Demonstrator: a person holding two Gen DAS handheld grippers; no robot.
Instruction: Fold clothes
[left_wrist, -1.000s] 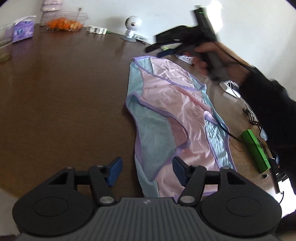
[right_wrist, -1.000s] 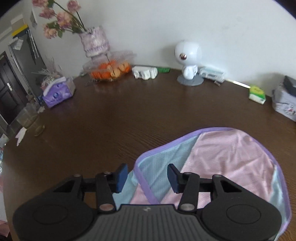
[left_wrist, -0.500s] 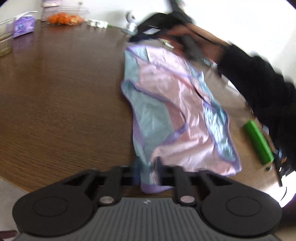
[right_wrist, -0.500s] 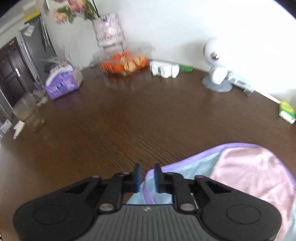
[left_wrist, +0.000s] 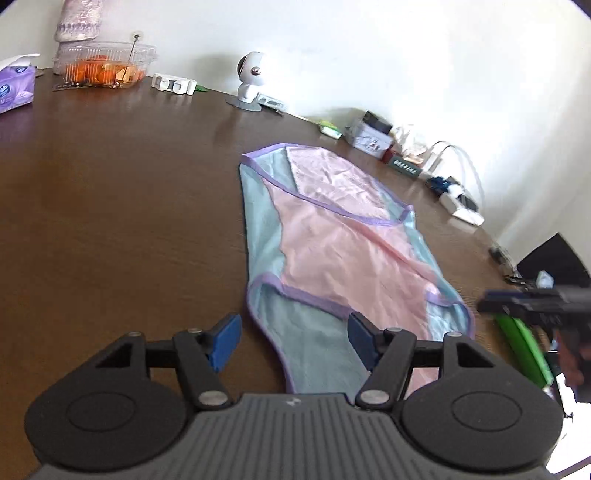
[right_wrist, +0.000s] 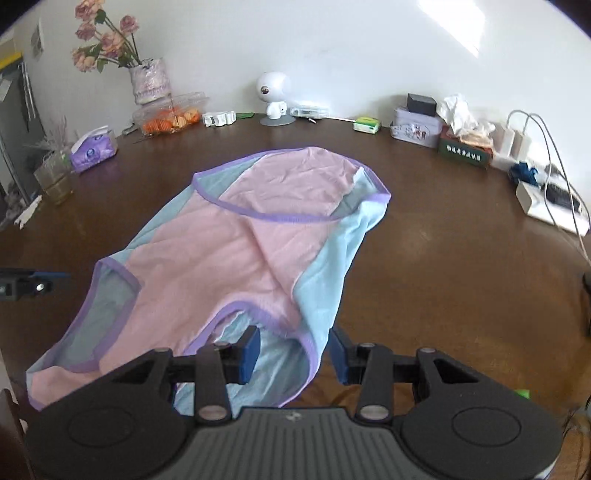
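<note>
A sleeveless top (left_wrist: 332, 251) in pink and pale blue with purple trim lies flat on the brown table (left_wrist: 110, 221). My left gripper (left_wrist: 294, 341) hovers over its near blue corner. The jaws are opening and the pads are clear of the cloth. In the right wrist view the top (right_wrist: 240, 251) spreads away from me. My right gripper (right_wrist: 293, 350) straddles a purple-edged armhole, its jaws opening too, with fabric between them but not pinched. The right gripper (left_wrist: 495, 306) also shows blurred at the left view's right edge.
Along the table's far edge stand a flower vase (right_wrist: 147, 81), a fruit container (right_wrist: 170, 114), a tissue pack (right_wrist: 92, 147), a glass (right_wrist: 55, 177) and a white round camera (right_wrist: 273, 96). Boxes, chargers and cables (right_wrist: 546, 195) crowd the right side. A green object (left_wrist: 524, 350) lies near the right gripper.
Half a second ago both grippers were shut on the top's edges; both have let go and opened. The right gripper swept from the far end to the near end. The top now lies flatter.
</note>
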